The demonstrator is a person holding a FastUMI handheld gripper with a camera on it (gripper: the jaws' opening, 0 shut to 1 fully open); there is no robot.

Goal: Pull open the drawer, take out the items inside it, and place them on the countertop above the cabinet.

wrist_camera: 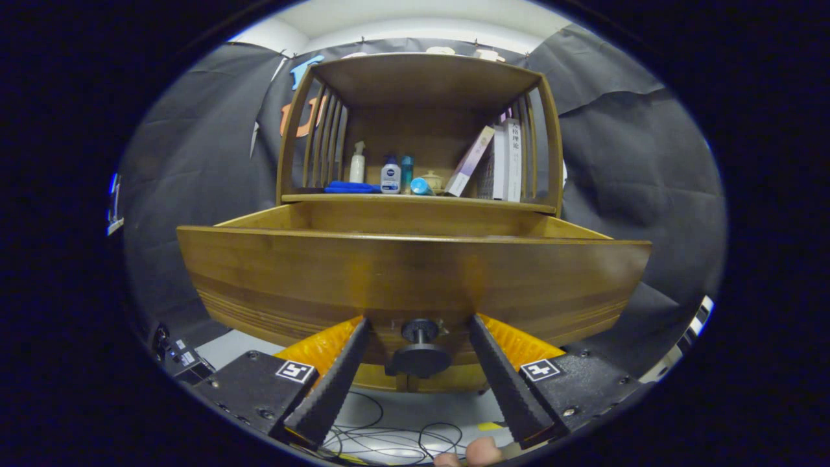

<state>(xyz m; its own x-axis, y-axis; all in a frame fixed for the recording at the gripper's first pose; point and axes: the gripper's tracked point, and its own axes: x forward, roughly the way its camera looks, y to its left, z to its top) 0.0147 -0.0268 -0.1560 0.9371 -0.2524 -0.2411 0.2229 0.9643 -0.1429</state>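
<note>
The wooden drawer [415, 275] is pulled out of the cabinet, and its wide front panel stands right before me. Its dark round knob [420, 353] sits low on the panel, between my fingers. My gripper [418, 322] is open: the fingertips [358, 332] stand either side of the knob with a gap on each side, touching the panel or nearly so. From this low angle the drawer's inside is hidden. The countertop [493, 203] runs just above and behind the drawer.
On the countertop, under a wooden shelf frame [425, 74], stand a white spray bottle [357, 163], a small white bottle [390, 178], a blue cloth [350, 187] and leaning books [502, 162]. Cables [402, 441] lie on the floor below. A person's fingers [476, 452] show beneath the gripper.
</note>
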